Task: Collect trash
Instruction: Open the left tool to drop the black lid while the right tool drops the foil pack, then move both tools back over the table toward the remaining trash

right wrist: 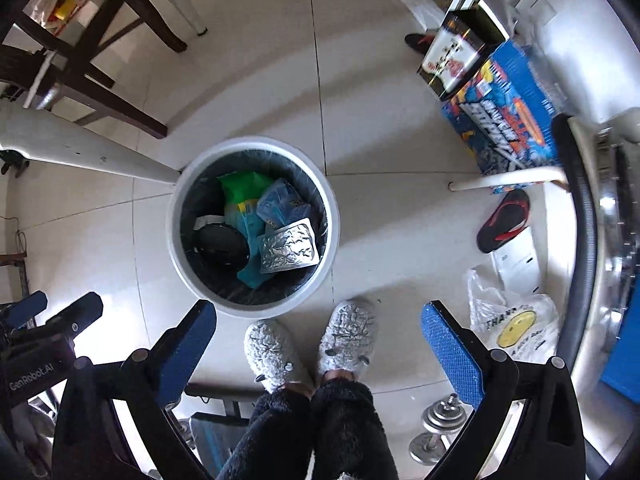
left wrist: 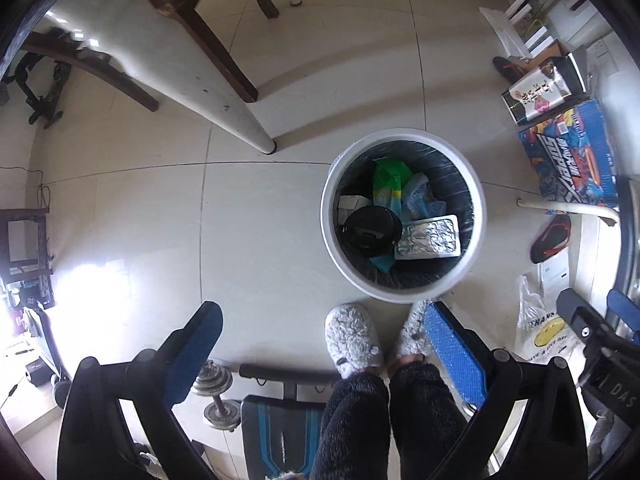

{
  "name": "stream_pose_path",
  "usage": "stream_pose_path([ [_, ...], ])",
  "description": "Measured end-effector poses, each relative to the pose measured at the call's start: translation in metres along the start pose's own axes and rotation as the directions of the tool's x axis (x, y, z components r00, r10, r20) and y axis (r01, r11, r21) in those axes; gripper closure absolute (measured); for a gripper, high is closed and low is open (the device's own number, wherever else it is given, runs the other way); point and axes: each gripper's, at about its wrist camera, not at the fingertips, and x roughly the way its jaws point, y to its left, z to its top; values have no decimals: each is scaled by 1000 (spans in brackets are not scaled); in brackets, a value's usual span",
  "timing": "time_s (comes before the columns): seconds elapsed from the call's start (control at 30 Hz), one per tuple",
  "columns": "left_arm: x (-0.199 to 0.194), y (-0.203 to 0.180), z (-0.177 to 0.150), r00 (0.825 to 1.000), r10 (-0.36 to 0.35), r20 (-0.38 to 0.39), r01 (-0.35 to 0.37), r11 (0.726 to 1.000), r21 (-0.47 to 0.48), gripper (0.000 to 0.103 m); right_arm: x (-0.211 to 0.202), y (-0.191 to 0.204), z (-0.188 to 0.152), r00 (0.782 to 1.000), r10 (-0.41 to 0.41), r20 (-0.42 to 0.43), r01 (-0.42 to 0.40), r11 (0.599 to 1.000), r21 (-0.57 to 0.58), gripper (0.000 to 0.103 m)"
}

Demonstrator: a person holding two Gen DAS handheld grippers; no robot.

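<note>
1. Left tongs [left wrist: 324,340] gape wide and hold nothing; right tongs [right wrist: 320,338] likewise, wide and bare.
2. Two grey slippers [right wrist: 272,354] stand low in the frame between the fingers.
3. One white bin [left wrist: 403,216], centre frame, holds one foil tray [left wrist: 430,238], one black lid [left wrist: 372,230], one green wrapper [left wrist: 387,178].

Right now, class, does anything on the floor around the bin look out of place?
Yes. A crumpled plastic bag lies loose on the tiles beside the white bin, not inside with the foil tray and wrappers. One sandal lies far from the other. Both grippers, left and right, are open and empty.
</note>
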Motion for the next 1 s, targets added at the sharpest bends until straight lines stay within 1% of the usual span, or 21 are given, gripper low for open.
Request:
stream_pose_path([
  [0.2,-59,6,-16,1000,-14,23,15,1000,-10,0,-68,-1,-9,1000,11,25,-11,1000,4,0],
  [0.5,-149,13,-44,998,-49,50,49,999,-4,0,-190,6,-22,997,49,60,-49,999,-7,0],
  [0.6,-182,15,-51,996,-64,69,64,998,7,0,-224,9,-27,996,72,56,-72,997,-2,0],
  [0.7,-218,18,-52,992,-72,100,72,997,2,0,-266,13,-32,994,93,65,-93,996,1,0],
  [0.77,-246,20,-50,987,-75,140,77,997,-5,0,-289,14,-34,992,102,73,-103,995,10,0],
  [0.83,-279,20,-40,977,-62,206,65,998,-5,0,-320,14,-33,988,115,99,-117,993,18,0],
  [0.87,-289,20,-36,972,-56,230,59,998,-4,0,-334,13,-31,986,120,114,-123,992,23,0],
  [0.93,-318,18,-18,955,-32,295,34,999,-2,0,-365,8,-23,978,134,159,-141,989,39,0],
  [1.0,-339,15,1,940,-5,341,6,1000,0,0,-393,3,-11,971,133,200,-146,988,52,0],
])
